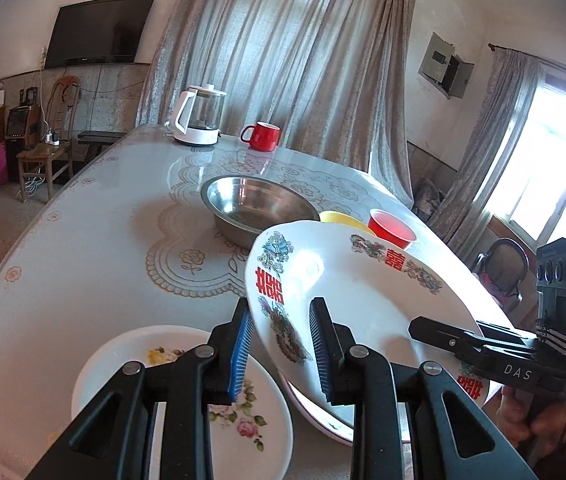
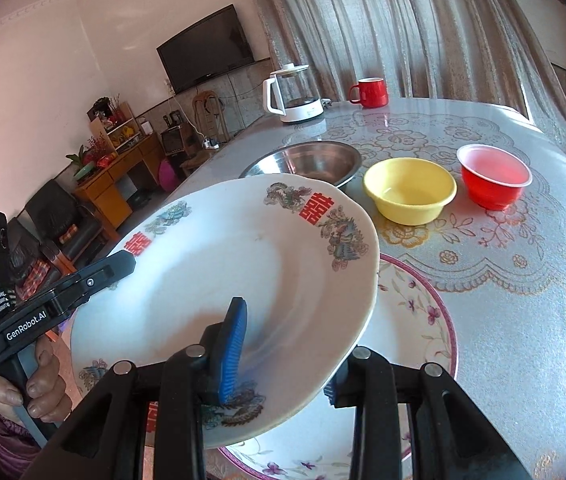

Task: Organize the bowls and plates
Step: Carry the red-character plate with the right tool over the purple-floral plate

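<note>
Landmark: steel basin [image 2: 303, 162], mid-table.

- Big white plate [image 2: 223, 280] with red characters and dragon border is off the table, tilted, on the near side of the basin. Two-handed carry: left gripper [image 1: 283, 344] pinches one rim, right gripper [image 2: 283, 356] the opposite rim, jaws narrow, blue pads [image 1: 321, 344] pressing both faces. Probably because a plate this wide would lever out of a single rim pinch.
- Directly below it, nearer than the basin: purple-rimmed floral plate [image 2: 423, 320], flat on the table. Looks like the base of a stack or the spot just left; cannot tell which.
- Small rose-patterned plate [image 1: 251, 420], with yellowish scraps, near-left of the basin, beside the purple one.
- Yellow bowl [image 2: 409, 192] just right of the basin, red bowl [image 2: 495, 178] beyond it. Bowls grouped, plates grouped.
- Kettle [image 2: 295, 94] and red mug [image 2: 369, 92] behind the basin, clear of the work.
</note>
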Tool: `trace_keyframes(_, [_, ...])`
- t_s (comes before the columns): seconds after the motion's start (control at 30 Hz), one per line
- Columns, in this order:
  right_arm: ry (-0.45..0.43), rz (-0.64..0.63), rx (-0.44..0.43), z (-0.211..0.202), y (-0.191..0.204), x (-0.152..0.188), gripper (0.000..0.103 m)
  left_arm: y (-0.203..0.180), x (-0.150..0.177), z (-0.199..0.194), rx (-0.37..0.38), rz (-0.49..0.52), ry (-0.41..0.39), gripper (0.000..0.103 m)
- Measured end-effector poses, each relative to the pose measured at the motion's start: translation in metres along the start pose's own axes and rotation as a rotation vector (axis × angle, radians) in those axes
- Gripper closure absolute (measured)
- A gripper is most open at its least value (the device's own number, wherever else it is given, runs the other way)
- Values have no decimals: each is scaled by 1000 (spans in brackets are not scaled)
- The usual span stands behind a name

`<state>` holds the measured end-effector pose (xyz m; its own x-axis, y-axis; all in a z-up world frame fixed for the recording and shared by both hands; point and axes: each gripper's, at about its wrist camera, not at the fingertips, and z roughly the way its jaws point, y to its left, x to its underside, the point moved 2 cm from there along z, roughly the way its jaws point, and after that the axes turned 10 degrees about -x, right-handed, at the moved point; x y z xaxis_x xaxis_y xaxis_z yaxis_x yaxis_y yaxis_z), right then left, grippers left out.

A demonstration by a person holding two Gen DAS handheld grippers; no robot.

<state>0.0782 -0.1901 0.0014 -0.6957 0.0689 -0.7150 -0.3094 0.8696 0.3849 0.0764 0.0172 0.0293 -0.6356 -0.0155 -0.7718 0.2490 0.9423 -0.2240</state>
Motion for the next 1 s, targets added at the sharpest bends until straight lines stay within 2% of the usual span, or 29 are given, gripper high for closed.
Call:
trace_keyframes(0.27, [10, 69, 48, -20, -32, 26, 71, -29, 22, 14, 39, 20, 74, 75])
trace_keyframes(0.4, [21, 100, 61, -21, -44, 35, 71, -38, 30, 19, 32, 53, 96, 75])
trace_keyframes(0.77, [70, 132, 72, -8, -60, 43, 71, -33, 41, 40, 32, 42, 162, 75])
trace_keyframes(1.0, [95, 134, 67, 3, -61, 43, 70, -27, 41, 46, 22, 24, 172, 75])
